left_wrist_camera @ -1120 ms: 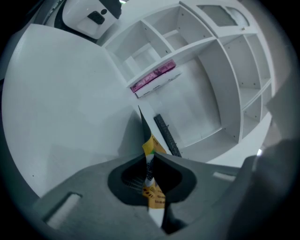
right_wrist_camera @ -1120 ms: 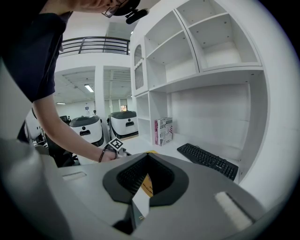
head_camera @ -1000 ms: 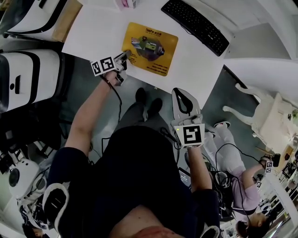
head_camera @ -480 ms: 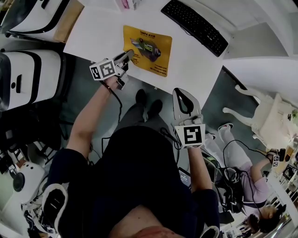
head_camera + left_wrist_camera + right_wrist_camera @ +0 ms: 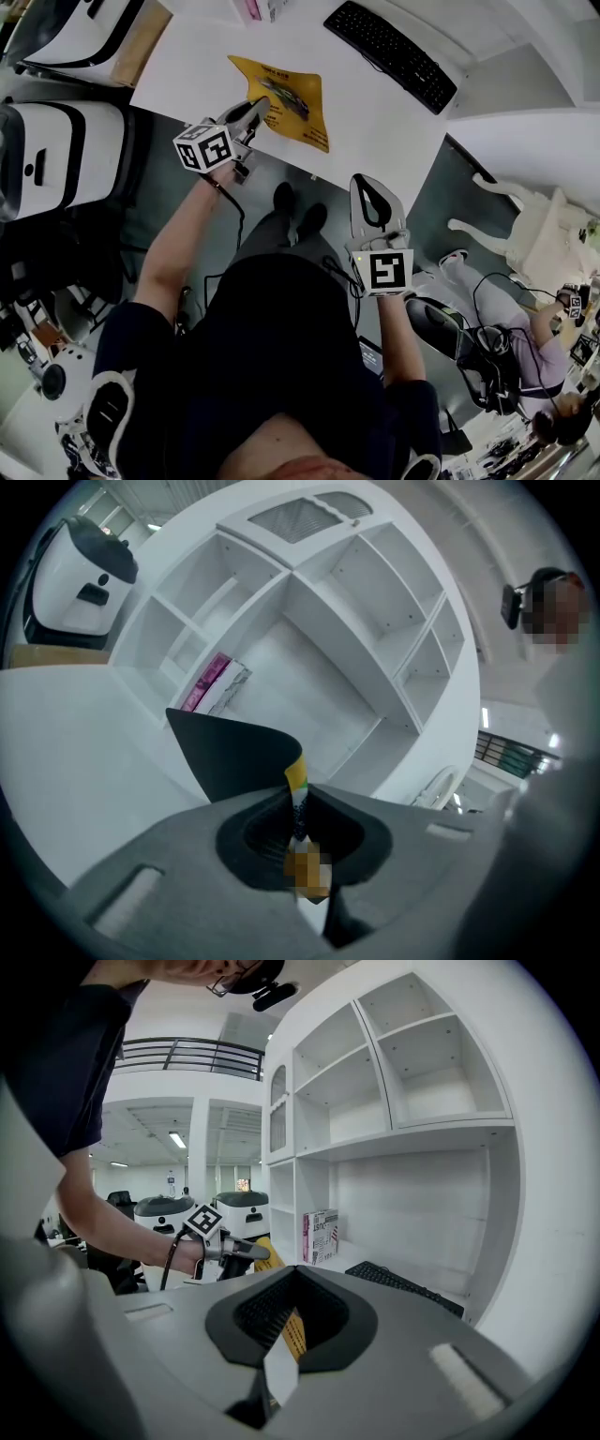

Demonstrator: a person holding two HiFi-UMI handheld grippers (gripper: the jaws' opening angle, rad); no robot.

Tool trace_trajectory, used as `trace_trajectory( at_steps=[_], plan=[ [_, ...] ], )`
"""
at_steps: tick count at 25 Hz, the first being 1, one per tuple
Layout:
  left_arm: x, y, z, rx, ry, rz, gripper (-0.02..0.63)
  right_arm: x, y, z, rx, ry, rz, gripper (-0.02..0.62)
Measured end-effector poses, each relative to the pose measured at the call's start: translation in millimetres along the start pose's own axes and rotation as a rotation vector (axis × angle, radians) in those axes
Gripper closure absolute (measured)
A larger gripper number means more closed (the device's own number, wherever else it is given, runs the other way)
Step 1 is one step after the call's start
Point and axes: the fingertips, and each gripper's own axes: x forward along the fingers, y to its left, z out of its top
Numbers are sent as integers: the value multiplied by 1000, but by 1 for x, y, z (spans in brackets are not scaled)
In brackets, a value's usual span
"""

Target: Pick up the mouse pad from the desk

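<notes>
Left gripper: jaws closed on the near edge of the pad, which is pinched thin between the ribbed dark inner faces. The pad sticks out ahead of the tips, above the desk. I cannot tell whether its far edge touches the desk.

Pad: thin, limp sheet that is buckled rather than flat. The top is yellow with a dark and green picture at its centre. There is a line of small print above the picture and another along one edge, both too small to read. In the left gripper view the underside is matt black, and the yellow face shows only as a strip at the jaws.

Each gripper carries a cube with black-and-white square markers.

Right gripper: jaws together with nothing between them, held well back from the desk edge and well to the right of the left gripper. In its own view the shell is smooth grey plastic and the inner faces are ribbed.

Ahead of the left gripper stand white shelves, curved and smooth. A box in pink and white stands in one low bay. In the right gripper view it shows dark lettering, not legible.

A black keyboard, long and flat, lies on the desk beyond and to the right of the pad.
</notes>
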Motion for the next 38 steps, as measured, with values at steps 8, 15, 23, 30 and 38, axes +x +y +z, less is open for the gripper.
trace_trajectory(
  at_steps=[8,15,23,30,38],
  plan=[
    [-19,-40,27,210,-38,6,589,-1,1,7,-36,-55,-17,595],
    [-50,-68,36,409,-62,47,589,-10,18,9,-36,-77,-39,595],
    [-43,-103,56,570,-87,93,589,-6,-10,11,-34,-80,-42,595],
    [-64,-132,64,722,-101,141,589,-17,-9,19,-48,-111,-55,595],
    [-90,-161,61,851,-151,176,589,-32,-7,36,-65,-160,-56,595]
  ],
)
